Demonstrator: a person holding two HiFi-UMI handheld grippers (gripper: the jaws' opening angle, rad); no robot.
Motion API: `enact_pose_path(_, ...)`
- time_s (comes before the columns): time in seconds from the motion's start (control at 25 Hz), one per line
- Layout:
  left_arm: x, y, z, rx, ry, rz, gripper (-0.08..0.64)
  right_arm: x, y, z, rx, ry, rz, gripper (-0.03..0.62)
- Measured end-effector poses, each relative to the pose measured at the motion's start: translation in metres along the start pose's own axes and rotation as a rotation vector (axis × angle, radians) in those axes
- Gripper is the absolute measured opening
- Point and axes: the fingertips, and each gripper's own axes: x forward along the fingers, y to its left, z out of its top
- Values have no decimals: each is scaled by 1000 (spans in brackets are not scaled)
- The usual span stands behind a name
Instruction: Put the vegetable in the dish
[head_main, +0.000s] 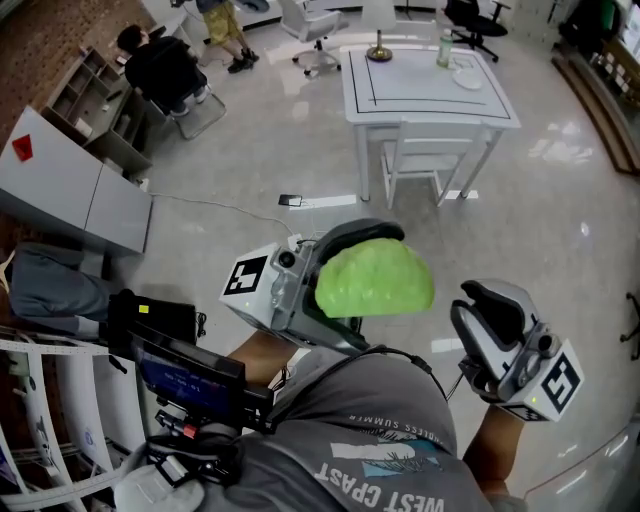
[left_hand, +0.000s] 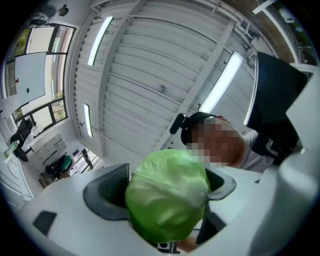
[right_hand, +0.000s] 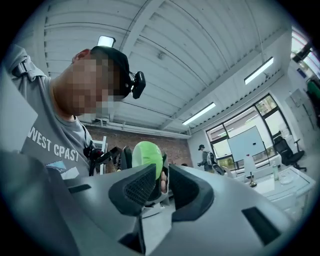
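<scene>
A light green cabbage (head_main: 378, 278) sits between the dark jaws of my left gripper (head_main: 350, 280), which is shut on it and held close to the person's chest, pointing up. From the left gripper view the cabbage (left_hand: 167, 200) fills the gap between the pads of the left gripper (left_hand: 165, 192). My right gripper (head_main: 478, 312) is at the right, apart from the cabbage, its jaws a narrow way apart with nothing between them. The right gripper view looks through that gripper's (right_hand: 164, 182) gap at the cabbage (right_hand: 145, 152) beyond. A white dish (head_main: 467, 78) lies on the far white table (head_main: 420, 90).
A white chair (head_main: 430, 160) is tucked under the table. A green bottle (head_main: 445, 48) and a small brass stand (head_main: 379, 50) are on the tabletop. Grey cabinets (head_main: 70, 185) line the left. A seated person (head_main: 165, 65) and office chairs are far back. A black device (head_main: 185, 375) is at the lower left.
</scene>
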Motion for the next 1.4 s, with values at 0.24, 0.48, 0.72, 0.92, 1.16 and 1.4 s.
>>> enact_pose_path(0.24,1,-10,2,74,112,-44,425,38,15,-6,-32,36,71,161)
enact_pose_path(0.48,-7,4,3,131,167,7,425,41,3,-11,-56,67,34,160)
enact_pose_path(0.72,-28,36,16,177,206,100,425,33,-20,-4,-95,76,-99,135)
enact_pose_path(0.92,-36,44,25,182,221,94,425,22,-31,10,-158,94,-189,9)
enact_pose_path(1.16,-47,45,30,177,241,85,424,17,-33,15,-187,109,-239,9)
enact_pose_path(1.4,-56,53,40,163,231,92,423,28,-40,8,-166,118,-264,9)
